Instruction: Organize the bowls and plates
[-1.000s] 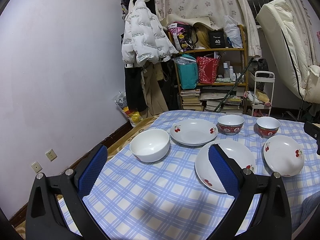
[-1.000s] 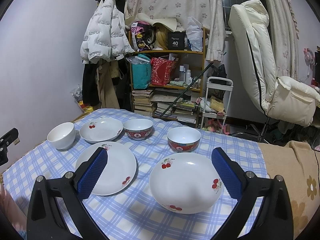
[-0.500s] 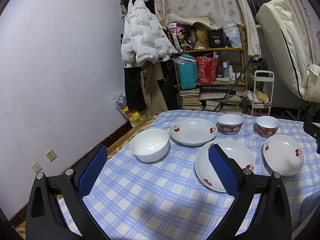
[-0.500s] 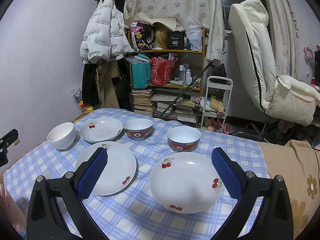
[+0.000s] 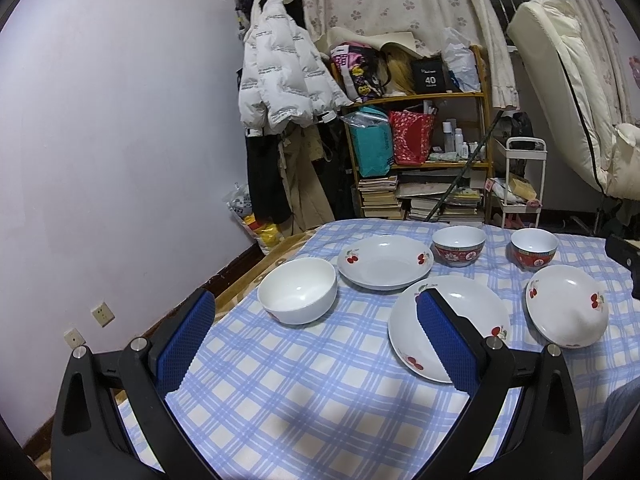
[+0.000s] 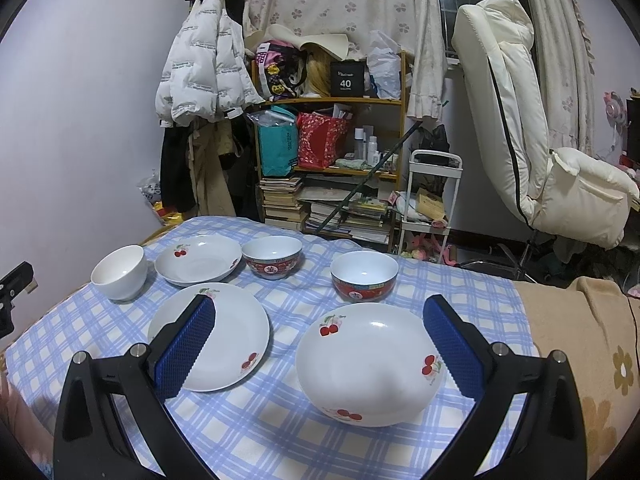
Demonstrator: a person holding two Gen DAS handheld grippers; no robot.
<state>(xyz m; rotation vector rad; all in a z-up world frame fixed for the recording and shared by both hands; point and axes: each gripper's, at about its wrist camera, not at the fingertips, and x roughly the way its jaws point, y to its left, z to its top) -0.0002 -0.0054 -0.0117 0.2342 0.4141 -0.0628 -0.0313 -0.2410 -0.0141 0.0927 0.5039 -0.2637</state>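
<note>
Three cherry-print plates lie on the blue-checked tablecloth: a far one, a middle one and a near right one. A plain white bowl stands at the left, and two red-patterned bowls stand behind the plates. My right gripper hovers open above the near right plate. My left gripper hangs open over the cloth, in front of the white bowl and beside the middle plate. Neither holds anything.
A cluttered shelf with books and bags stands behind the table, next to hanging coats. A small white cart and a cream recliner are at the right. A brown floral blanket covers the table's right side.
Both grippers have drifted very slightly; the dishes sit a touch lower in the left view. Nothing was taken hold of or moved.
</note>
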